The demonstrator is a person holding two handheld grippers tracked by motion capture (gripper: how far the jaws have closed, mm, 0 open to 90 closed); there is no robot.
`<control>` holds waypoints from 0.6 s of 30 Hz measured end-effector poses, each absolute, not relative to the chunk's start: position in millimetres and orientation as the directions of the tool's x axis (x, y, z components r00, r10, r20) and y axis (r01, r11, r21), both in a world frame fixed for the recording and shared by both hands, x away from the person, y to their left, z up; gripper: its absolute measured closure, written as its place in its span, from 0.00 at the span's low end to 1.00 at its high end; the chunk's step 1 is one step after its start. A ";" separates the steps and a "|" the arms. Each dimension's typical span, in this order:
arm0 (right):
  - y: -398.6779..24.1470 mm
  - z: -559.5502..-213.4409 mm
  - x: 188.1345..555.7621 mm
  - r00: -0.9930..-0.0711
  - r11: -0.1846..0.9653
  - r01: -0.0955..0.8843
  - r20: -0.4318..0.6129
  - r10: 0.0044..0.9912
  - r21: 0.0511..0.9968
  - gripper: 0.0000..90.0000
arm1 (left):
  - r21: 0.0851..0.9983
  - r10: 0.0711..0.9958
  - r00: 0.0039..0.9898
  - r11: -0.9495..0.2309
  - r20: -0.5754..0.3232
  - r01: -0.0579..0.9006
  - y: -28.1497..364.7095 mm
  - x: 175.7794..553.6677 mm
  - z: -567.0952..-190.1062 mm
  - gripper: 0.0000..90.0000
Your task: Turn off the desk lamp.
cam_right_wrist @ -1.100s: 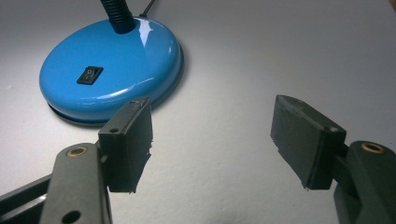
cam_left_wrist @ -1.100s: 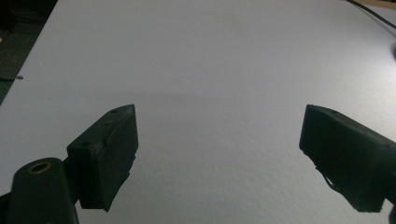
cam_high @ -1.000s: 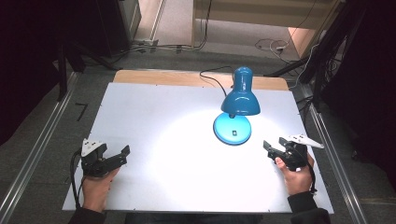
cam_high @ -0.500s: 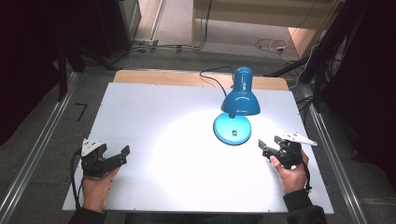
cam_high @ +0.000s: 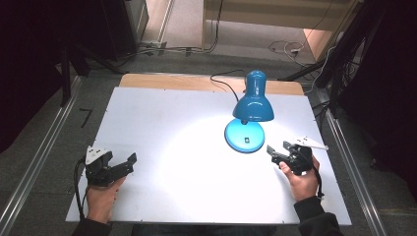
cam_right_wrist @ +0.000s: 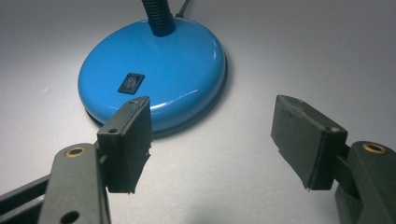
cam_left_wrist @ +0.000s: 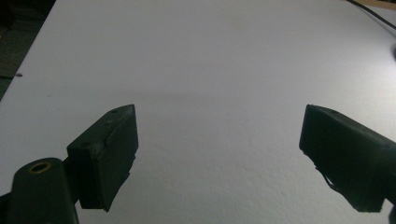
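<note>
A blue desk lamp (cam_high: pixel 253 105) stands lit on the white table (cam_high: pixel 167 118), right of centre, and throws a bright patch on the board. Its round base (cam_high: pixel 244 136) carries a black rocker switch (cam_right_wrist: pixel 130 83). My right gripper (cam_high: pixel 271 153) lies just right of the base, pointing left at it, with open jaws and nothing between them. In the right gripper view the base (cam_right_wrist: pixel 154 79) sits just beyond the left jaw of that gripper (cam_right_wrist: pixel 212 135). My left gripper (cam_high: pixel 129 163) rests at the front left, open and holding nothing, over bare table (cam_left_wrist: pixel 217 140).
The lamp's black cable (cam_high: pixel 221 81) runs off the back edge over a wooden strip (cam_high: pixel 172 81). Metal rails (cam_high: pixel 44 147) flank both sides of the table. Dark floor and cables lie beyond the far edge.
My right gripper has edged a little to the left, closer to the lamp base. The left gripper and the lamp have stayed put.
</note>
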State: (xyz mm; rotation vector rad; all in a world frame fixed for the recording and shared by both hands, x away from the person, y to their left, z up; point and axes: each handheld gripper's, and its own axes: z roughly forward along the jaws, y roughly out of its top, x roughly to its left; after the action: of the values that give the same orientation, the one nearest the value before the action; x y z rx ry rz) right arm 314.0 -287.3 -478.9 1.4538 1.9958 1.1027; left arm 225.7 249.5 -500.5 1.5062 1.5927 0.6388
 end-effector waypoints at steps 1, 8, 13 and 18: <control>-285.3 -478.5 314.3 -0.359 0.139 0.585 0.102 0.928 0.799 0.31 | 0.822 0.972 0.066 0.152 -0.224 0.549 249.7 225.7 -500.5 0.14; -269.4 -478.3 318.6 -0.386 0.178 0.574 0.073 0.919 0.799 0.31 | 0.821 0.972 0.068 0.153 -0.227 0.549 249.4 225.2 -500.2 0.14; -261.6 -478.8 322.0 -0.399 0.186 0.572 0.072 0.914 0.799 0.31 | 0.821 0.971 0.067 0.155 -0.228 0.549 250.0 225.1 -500.2 0.14; -256.9 -479.4 323.8 -0.406 0.191 0.570 0.072 0.911 0.799 0.31 | 0.822 0.971 0.067 0.156 -0.229 0.548 249.8 225.0 -500.1 0.14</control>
State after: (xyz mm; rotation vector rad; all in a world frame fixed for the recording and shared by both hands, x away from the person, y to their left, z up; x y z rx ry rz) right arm 323.8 -256.9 -479.4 1.3849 2.0522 1.0893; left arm 225.0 249.8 -500.1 1.5016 1.5913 0.6334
